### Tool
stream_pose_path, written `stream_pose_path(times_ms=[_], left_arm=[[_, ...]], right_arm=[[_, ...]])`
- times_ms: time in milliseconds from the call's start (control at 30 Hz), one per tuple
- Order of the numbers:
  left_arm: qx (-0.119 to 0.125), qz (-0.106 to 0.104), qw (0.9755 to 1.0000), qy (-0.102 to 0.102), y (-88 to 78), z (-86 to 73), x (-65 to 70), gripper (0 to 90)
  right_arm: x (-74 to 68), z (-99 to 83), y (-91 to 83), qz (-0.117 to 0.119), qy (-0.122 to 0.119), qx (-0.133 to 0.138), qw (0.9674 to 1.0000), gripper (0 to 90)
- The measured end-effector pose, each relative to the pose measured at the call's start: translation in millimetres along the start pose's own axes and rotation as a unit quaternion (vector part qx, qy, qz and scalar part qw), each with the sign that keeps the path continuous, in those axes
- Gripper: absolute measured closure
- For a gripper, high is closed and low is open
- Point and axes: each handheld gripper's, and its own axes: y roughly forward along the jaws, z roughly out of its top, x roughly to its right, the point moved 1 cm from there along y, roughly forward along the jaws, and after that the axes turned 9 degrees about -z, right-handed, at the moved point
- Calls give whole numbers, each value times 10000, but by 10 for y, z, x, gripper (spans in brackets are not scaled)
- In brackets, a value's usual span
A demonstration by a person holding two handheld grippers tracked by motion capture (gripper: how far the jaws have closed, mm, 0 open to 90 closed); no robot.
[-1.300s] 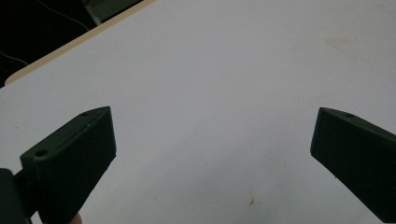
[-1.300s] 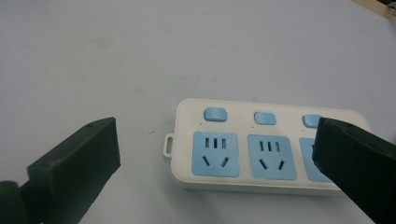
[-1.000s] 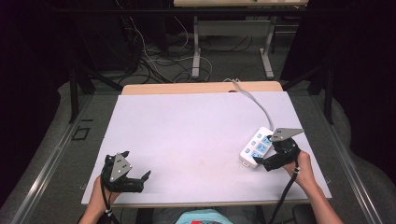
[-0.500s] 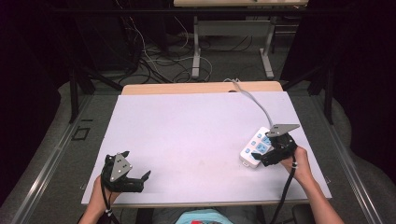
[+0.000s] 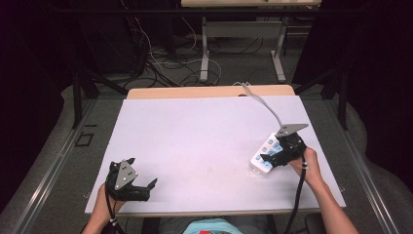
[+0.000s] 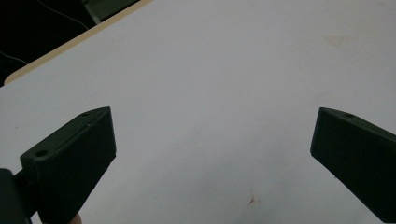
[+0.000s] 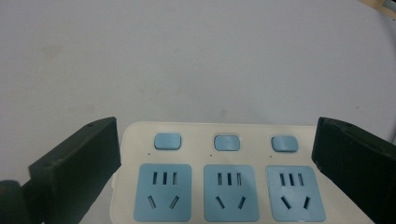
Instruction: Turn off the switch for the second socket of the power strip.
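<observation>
A white power strip (image 5: 264,152) with three blue sockets and three blue switches (image 7: 219,179) lies on the white table (image 5: 195,131) at the right. My right gripper (image 5: 269,160) hovers over it, open, one jaw past each short end of the strip (image 7: 216,126). Whether the jaws touch the strip I cannot tell. My left gripper (image 5: 150,189) rests near the front left edge, held by a hand. It is open, with only bare table between its jaws (image 6: 215,114).
The strip's grey cable (image 5: 263,105) curves from the strip to the table's back edge and drops behind it. A tan wooden edge (image 5: 209,91) borders the back. Beyond stand table legs and loose cables on the floor (image 5: 160,68).
My right gripper has shifted a little forward and left over the power strip. The strip and my left gripper have stayed put.
</observation>
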Motion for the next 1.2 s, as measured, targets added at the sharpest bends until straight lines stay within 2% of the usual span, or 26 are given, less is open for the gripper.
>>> stream_pose_path(times_ms=[267, 333, 867, 1100, 1200], left_arm=[[-23, 23, 10000, 28, -2, 2, -4, 0], [-11, 3, 10000, -25, 3, 0, 3, 0], [-56, -6, 10000, 21, 1, 0, -1, 0], [-72, -22, 10000, 30, 7, 0, -2, 0], [-63, -21, 10000, 19, 7, -2, -4, 0]], right_arm=[[52, 47, 77, -46, -20, 4, 10000, 8], [63, 60, 91, -26, 25, 0, 10000, 8], [156, 122, 162, -21, 207, 68, 9998, 8], [197, 137, 201, -19, 280, -28, 9996, 8], [211, 150, 225, -19, 334, 49, 9994, 8]])
